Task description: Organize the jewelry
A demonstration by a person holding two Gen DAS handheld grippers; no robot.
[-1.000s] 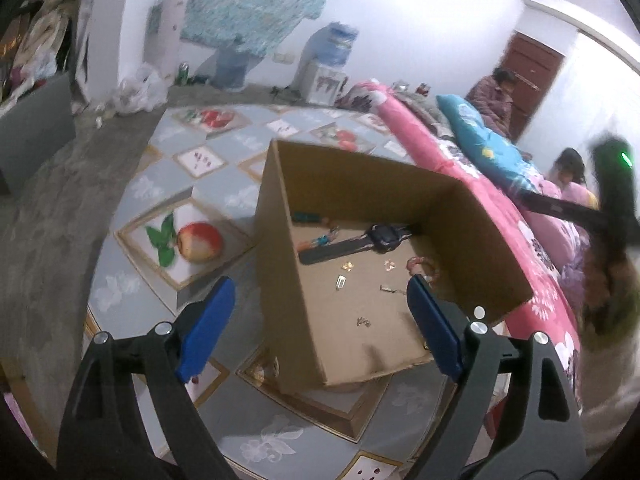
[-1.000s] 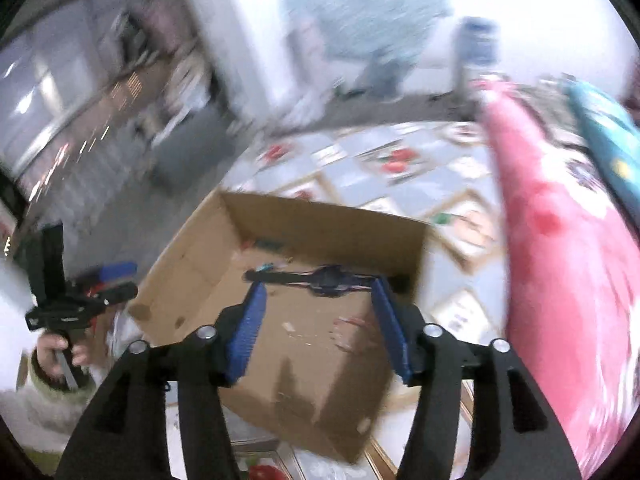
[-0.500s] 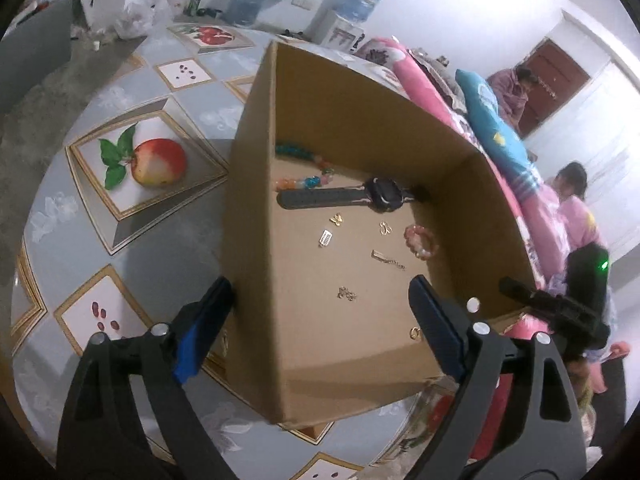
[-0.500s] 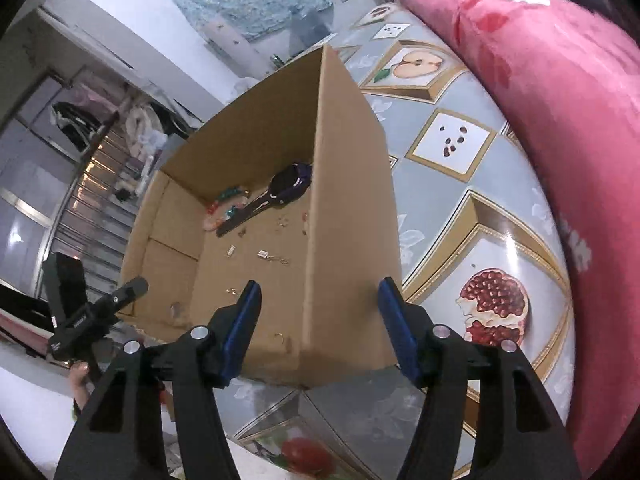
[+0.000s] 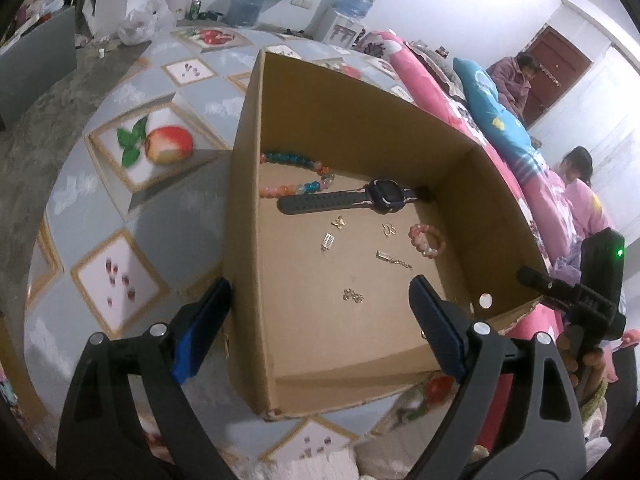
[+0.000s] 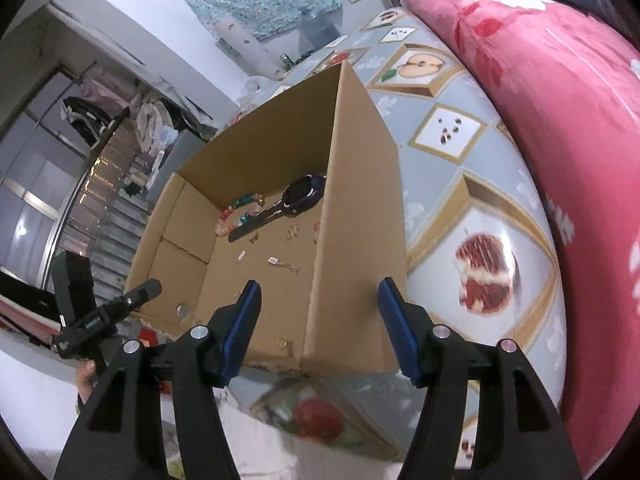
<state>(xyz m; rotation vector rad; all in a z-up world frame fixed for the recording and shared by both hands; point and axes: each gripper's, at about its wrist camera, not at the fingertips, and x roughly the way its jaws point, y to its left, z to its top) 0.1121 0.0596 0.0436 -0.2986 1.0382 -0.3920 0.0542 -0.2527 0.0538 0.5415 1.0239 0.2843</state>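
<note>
As it lies flat, watch (image 5: 352, 200) strap runs left-right w/ face rightward.

The left claw (image 5: 320, 312) hung wide open over the near left wall of the cardboard box (image 5: 248, 208), one finger outside, one inside. On the box floor lay a dark watch (image 5: 352, 200), a beaded bracelet (image 5: 296, 176), a pink bead ring (image 5: 426, 240) and small gold charms (image 5: 352, 295). The right claw's body (image 5: 580, 300) showed beyond the box's right corner.
</note>
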